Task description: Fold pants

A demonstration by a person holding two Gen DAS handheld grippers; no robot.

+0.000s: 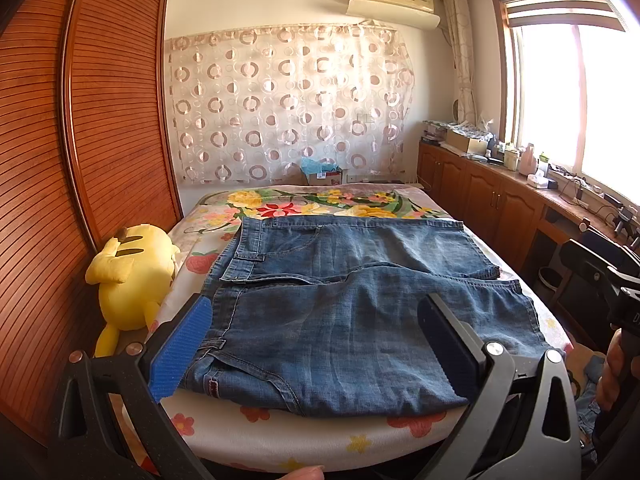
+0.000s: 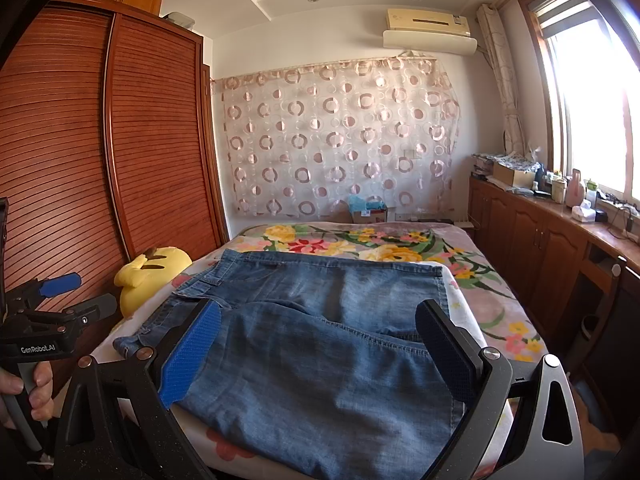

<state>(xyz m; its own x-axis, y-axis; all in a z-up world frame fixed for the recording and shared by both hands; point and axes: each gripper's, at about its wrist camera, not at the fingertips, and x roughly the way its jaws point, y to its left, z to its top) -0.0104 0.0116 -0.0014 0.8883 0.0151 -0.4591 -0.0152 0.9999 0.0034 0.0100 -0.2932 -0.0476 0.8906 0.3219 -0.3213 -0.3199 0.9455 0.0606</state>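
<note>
We see blue denim pants (image 1: pixel 340 312) spread flat on the bed (image 1: pixel 280 432), waistband toward our left, legs running to the right, one leg lying partly over the other with a crease between them. Pants sit on the near half of the floral bedspread; the far half is bare sheet.

Left gripper (image 1: pixel 316 344): jaws wide apart, nothing between them. It hovers above the near edge of the pants, the blue pad finger (image 1: pixel 180 348) over the waistband corner, the dark finger over the near leg. We can't tell whether either tip touches the fabric.

Right gripper (image 2: pixel 320 356): also spread wide, holding nothing. It hangs over the near leg, blue pad (image 2: pixel 190 354) at left, dark pad at right, denim visible between them. Contact unclear here too.

In the right wrist view the left gripper shows at far left, held by a hand (image 2: pixel 28 392) around its grey handle, off the bed edge. In the left wrist view the other tool's black body sits at the far right edge.

A yellow plush (image 1: pixel 132 272) lies on the bed's left side against the wardrobe (image 1: pixel 100 120), just beside the waistband, not touching it as far as we can see. A patterned curtain (image 1: pixel 288 104) hangs behind the bed; cabinets (image 1: pixel 480 192) run under the window at right.
</note>
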